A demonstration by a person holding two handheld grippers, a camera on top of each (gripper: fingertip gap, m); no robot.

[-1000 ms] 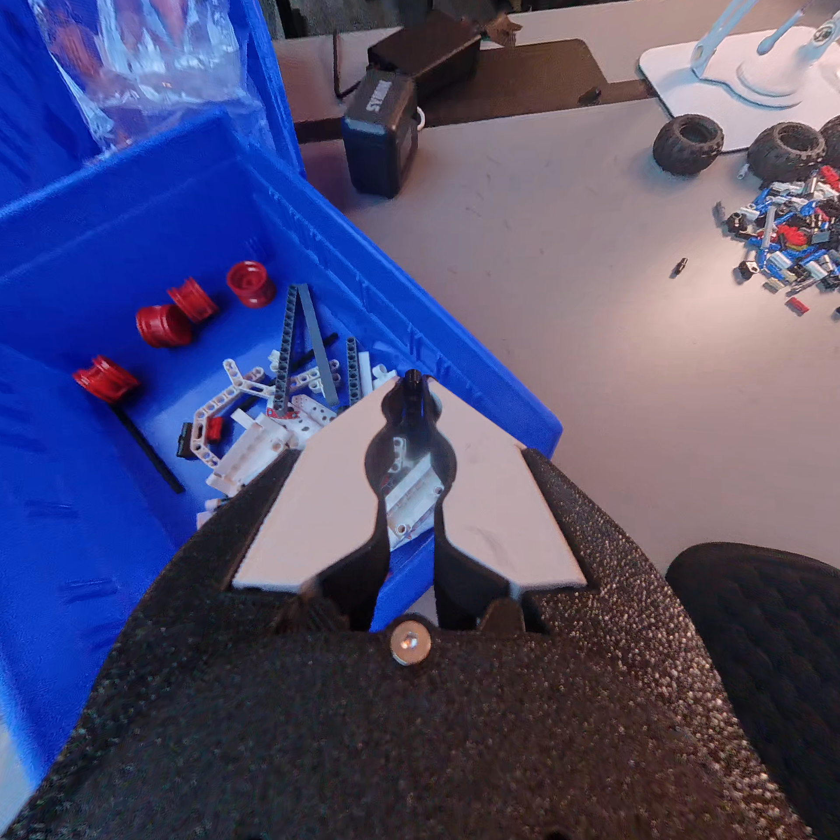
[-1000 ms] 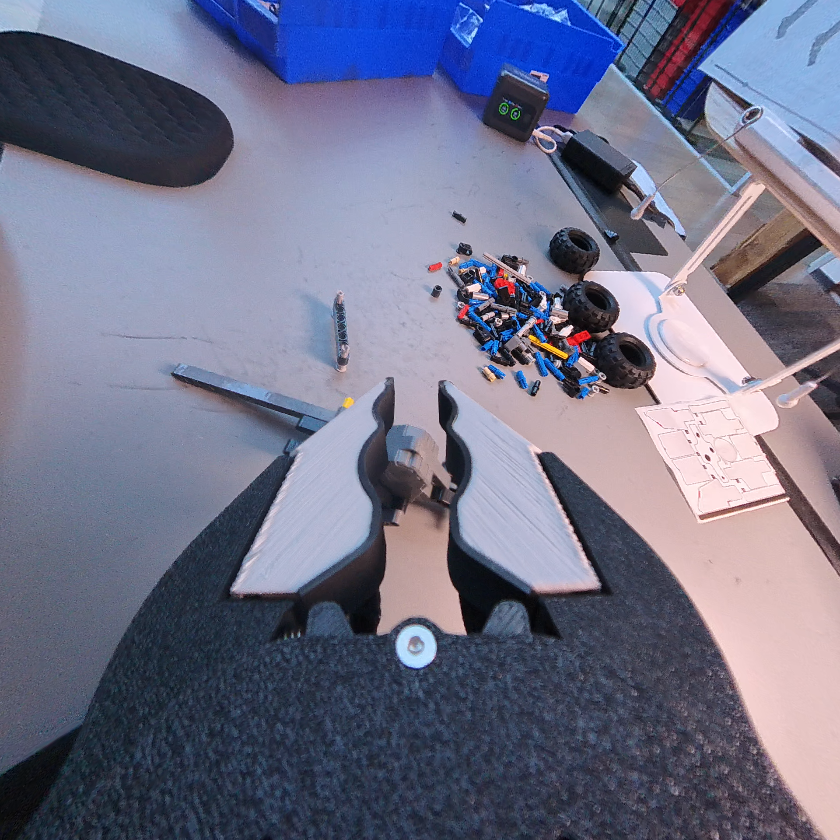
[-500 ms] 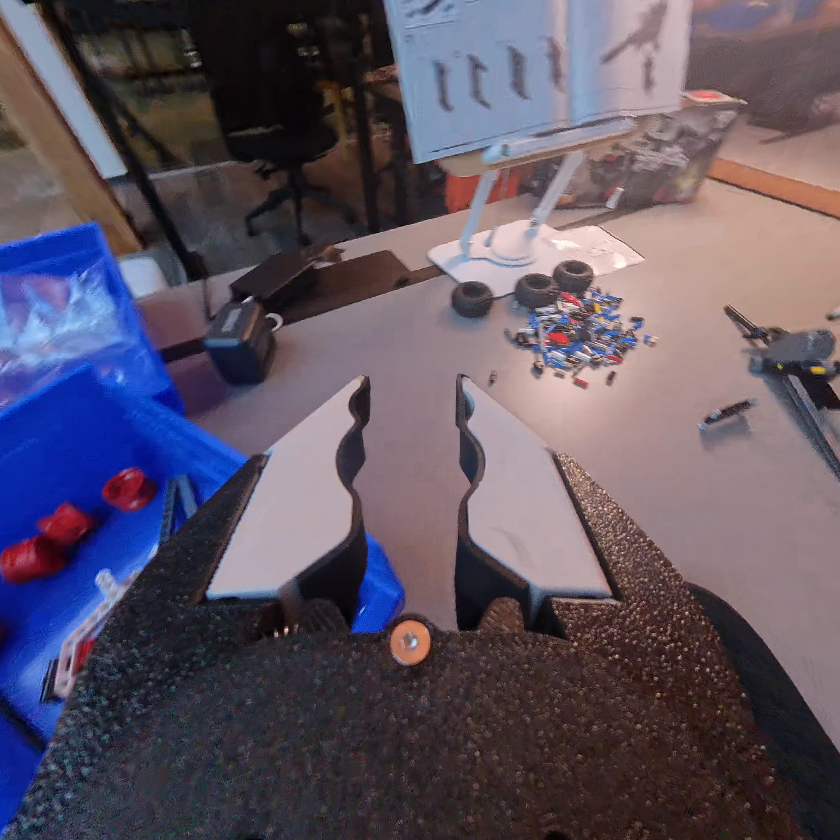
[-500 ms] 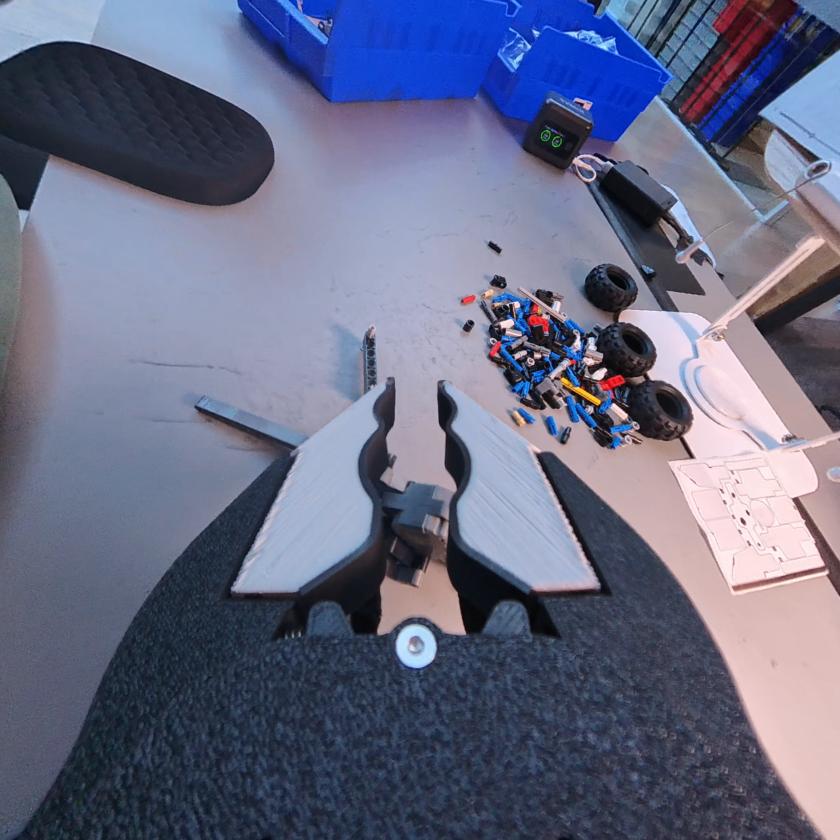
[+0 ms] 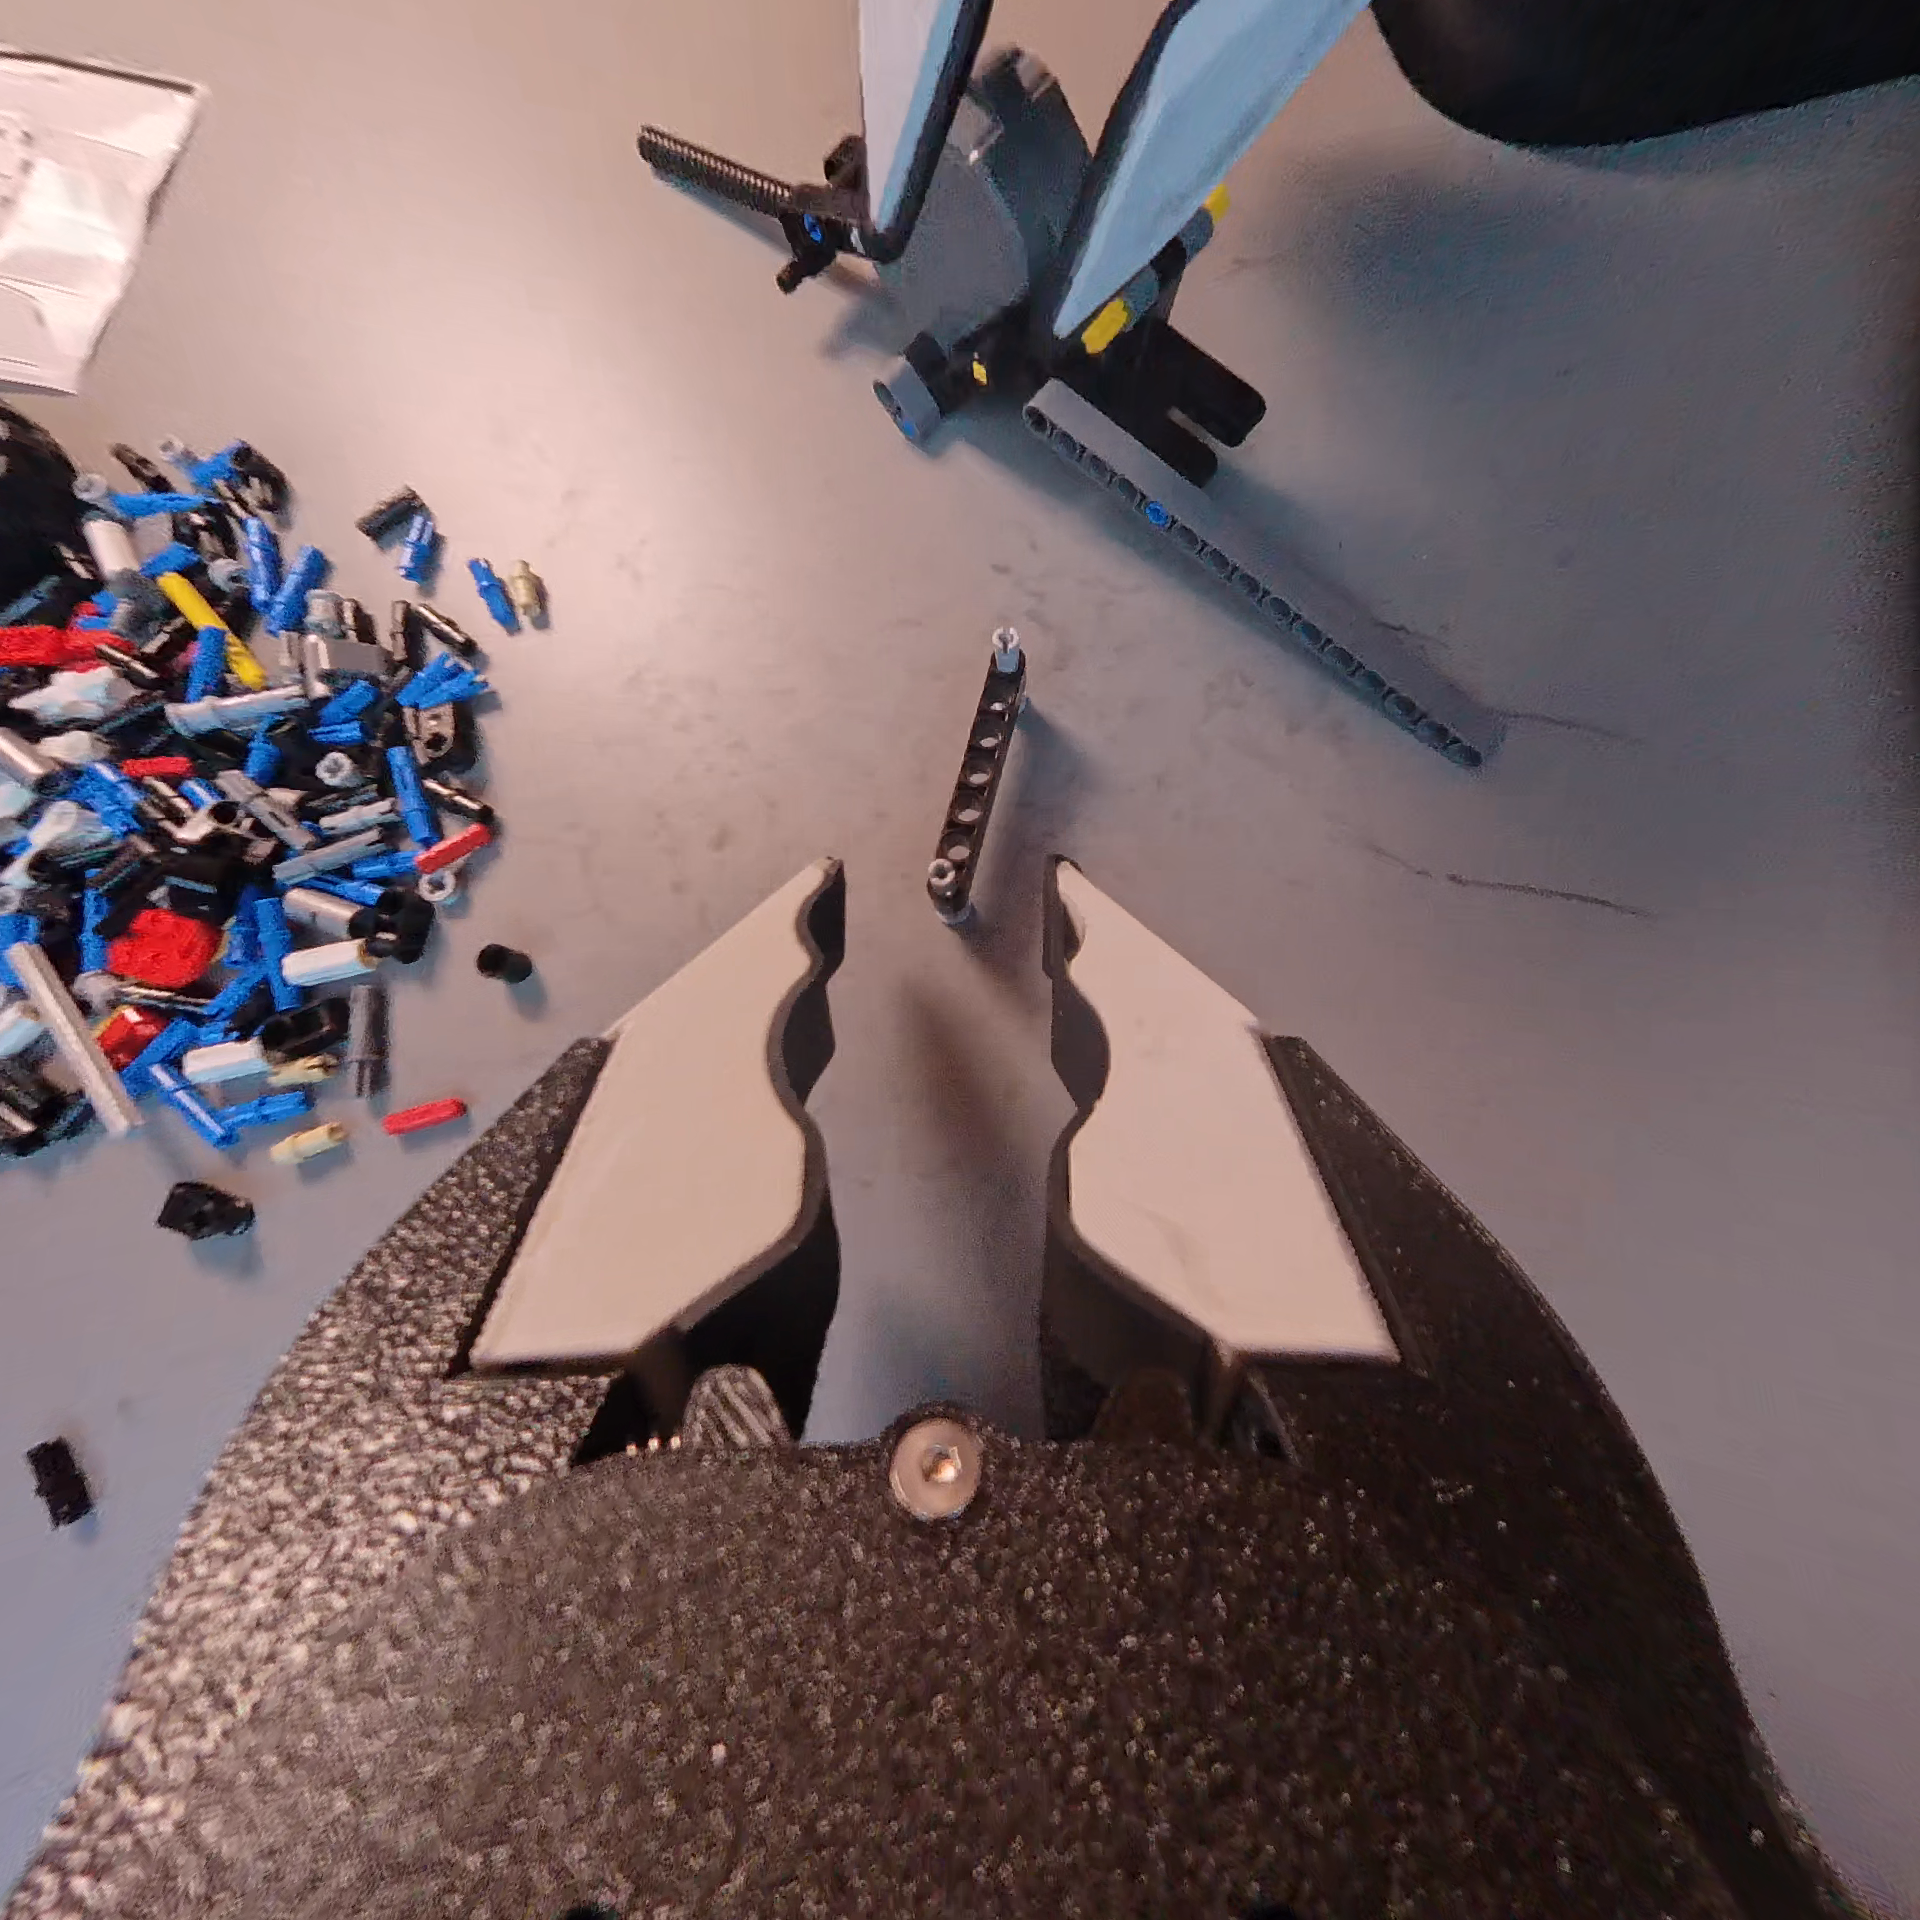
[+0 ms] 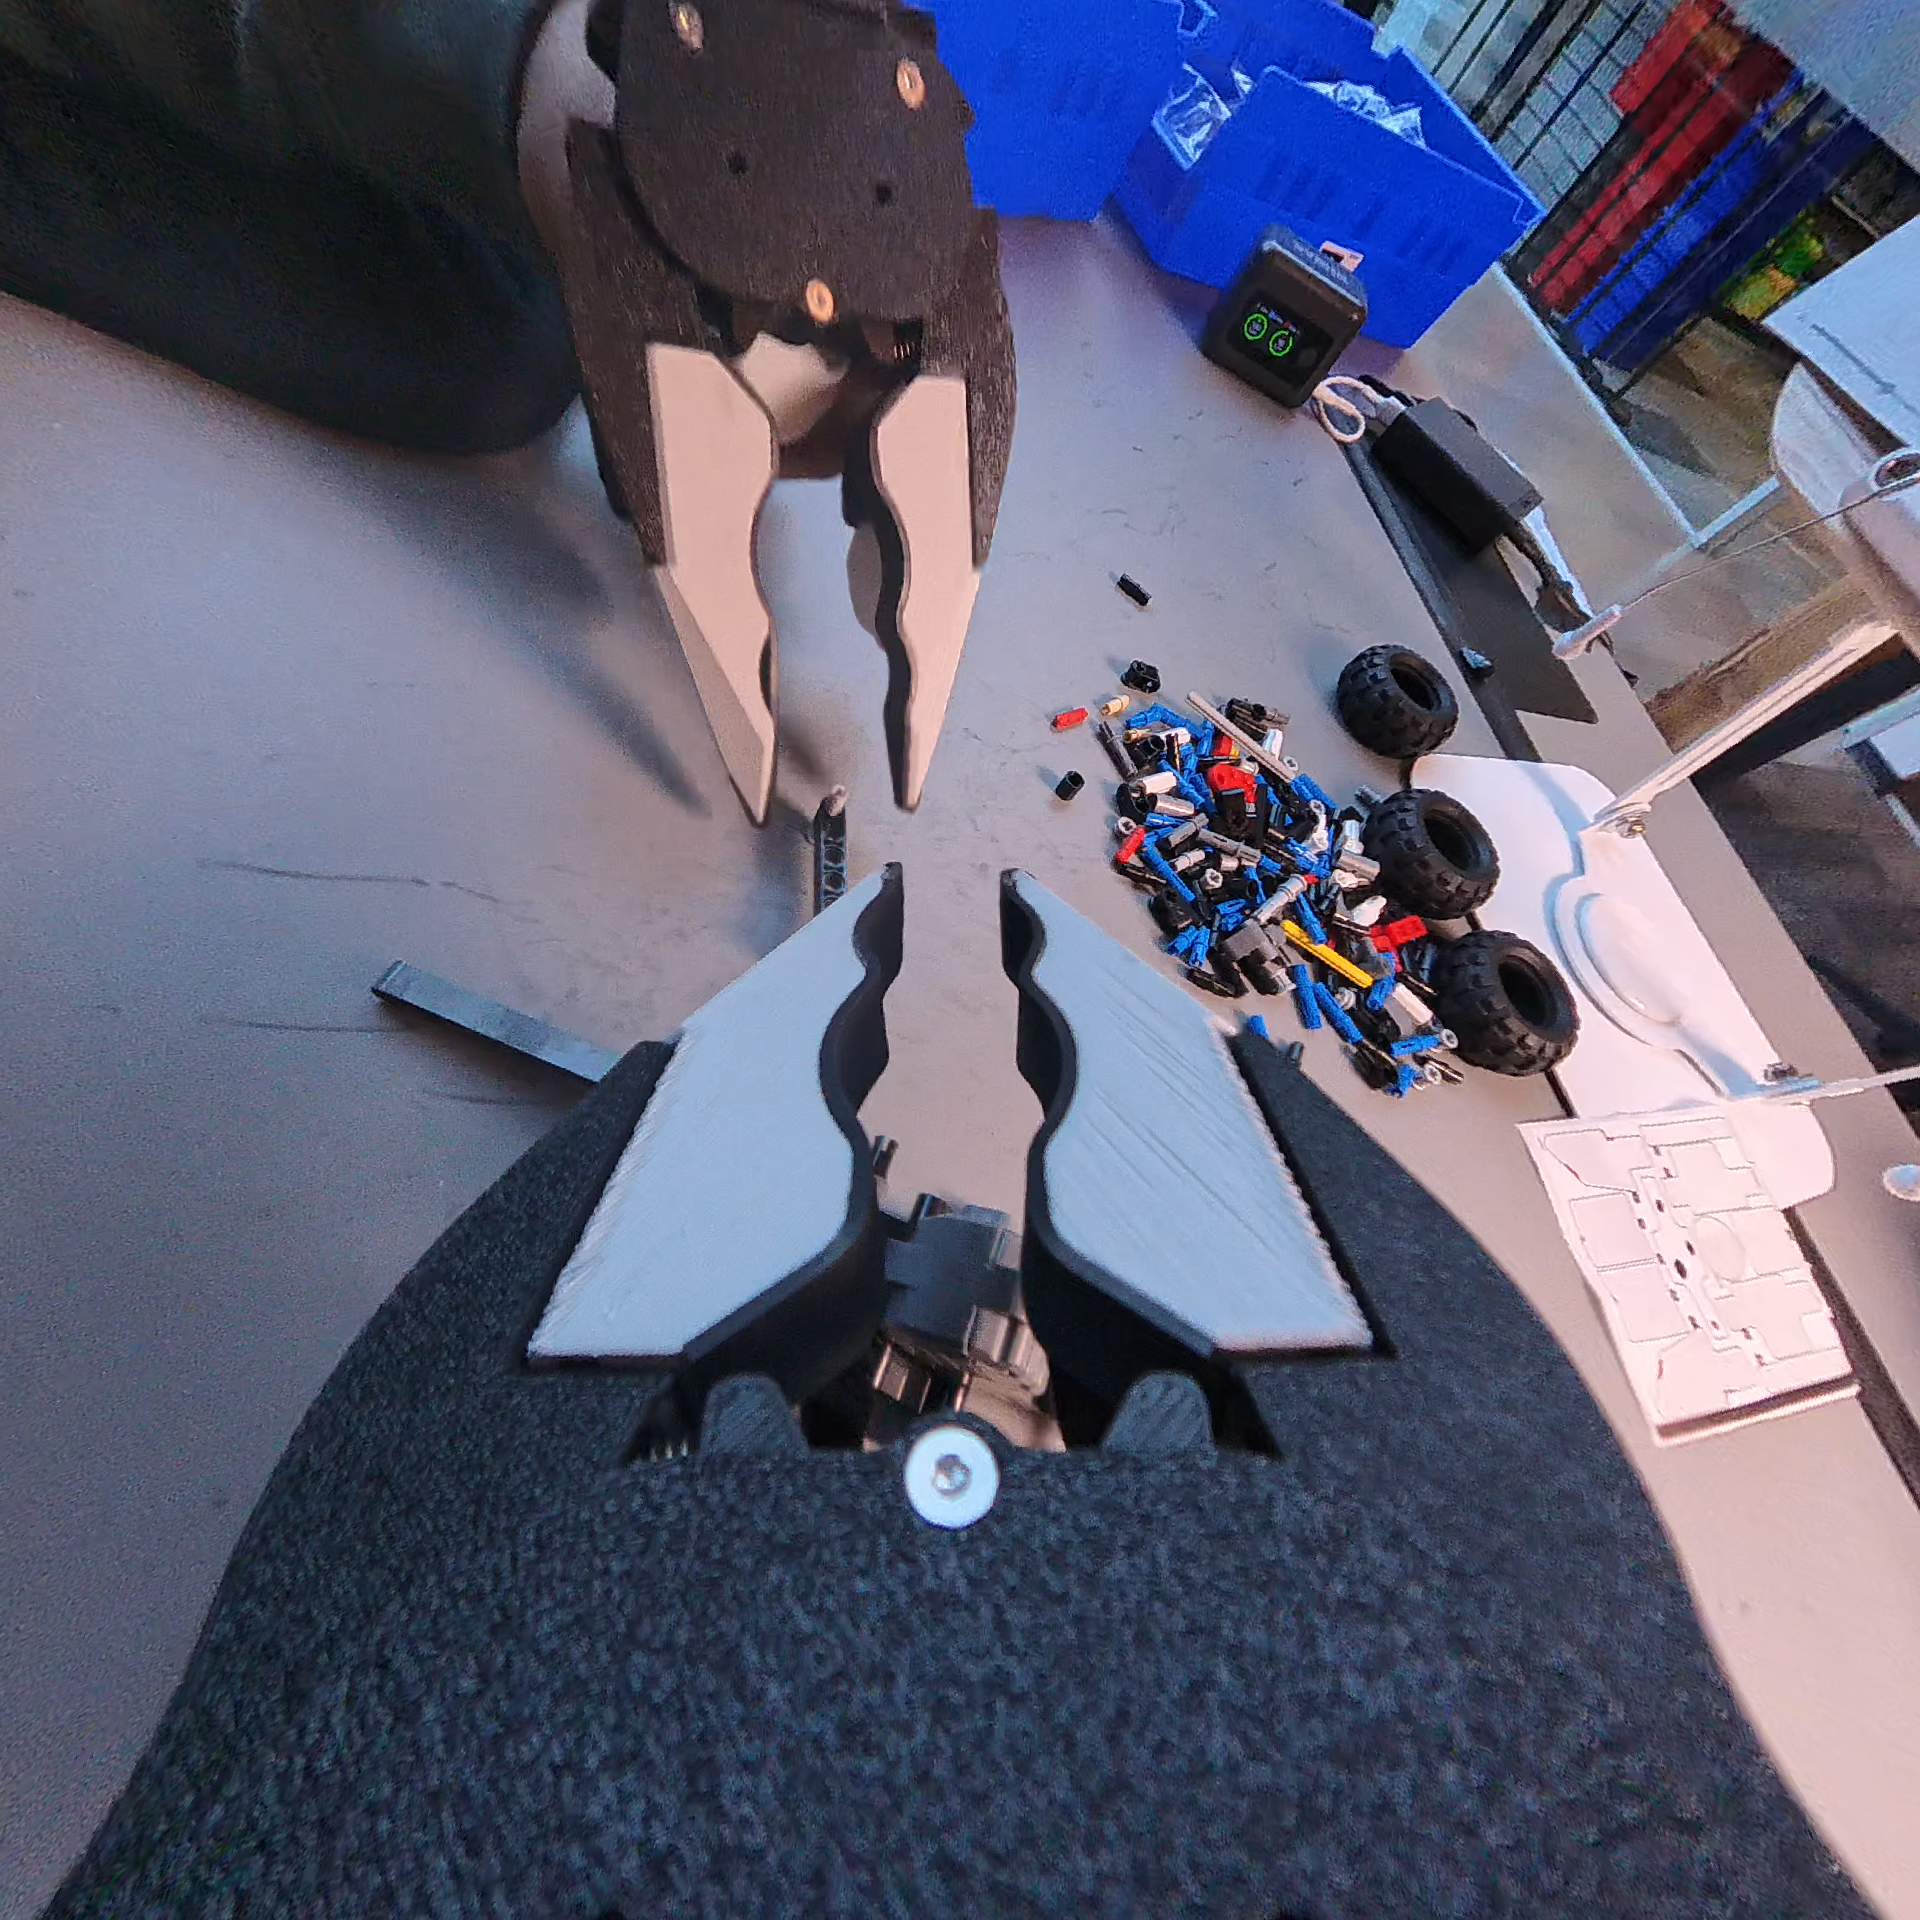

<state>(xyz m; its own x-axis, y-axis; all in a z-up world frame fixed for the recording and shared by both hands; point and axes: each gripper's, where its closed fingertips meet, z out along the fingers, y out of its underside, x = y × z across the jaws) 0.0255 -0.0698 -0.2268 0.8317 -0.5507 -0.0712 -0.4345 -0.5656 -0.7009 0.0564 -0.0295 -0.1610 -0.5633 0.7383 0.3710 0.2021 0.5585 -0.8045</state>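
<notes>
Two grippers over the grey desk (image 5: 1558, 1039). Left gripper (image 5: 943, 883) hangs w/ jaws parted, nothing between them; a short black beam (image 5: 977, 774) w/ a row of holes lies flat just ahead of its tips, grey pin at each end. In the right wrist view the left gripper (image 6: 831, 800) points down, beam end (image 6: 831, 831) just below its tips; touching or not, can't tell.

Right gripper (image 6: 951, 883) has jaws narrow, a dark grey block assembly (image 6: 951, 1288) deep between the fingers near the base. Clamped or only sitting there, can't tell. From the left wrist view the same assembly (image 5: 966, 239) sits between the right gripper's fingers (image 5: 1174, 135), w/ a black spring rod (image 5: 717, 171) sticking out one side and one long grey beam (image 5: 1247, 582) running off along the desk.

Counts: 3 black tyres (image 6: 1429, 852) by one loose pile of small parts (image 6: 1247, 862), blue, black, red, grey, 1 yellow; too many to count. 2 blue bins (image 6: 1299, 177) at the far edge, 1 small black device w/ green lights (image 6: 1283, 317), 1 black power brick (image 6: 1455, 473). White stand base (image 6: 1621, 935) and a paper sheet (image 6: 1694, 1268) toward the right edge.

Desk is scuffed. Shelving behind, blurred.
</notes>
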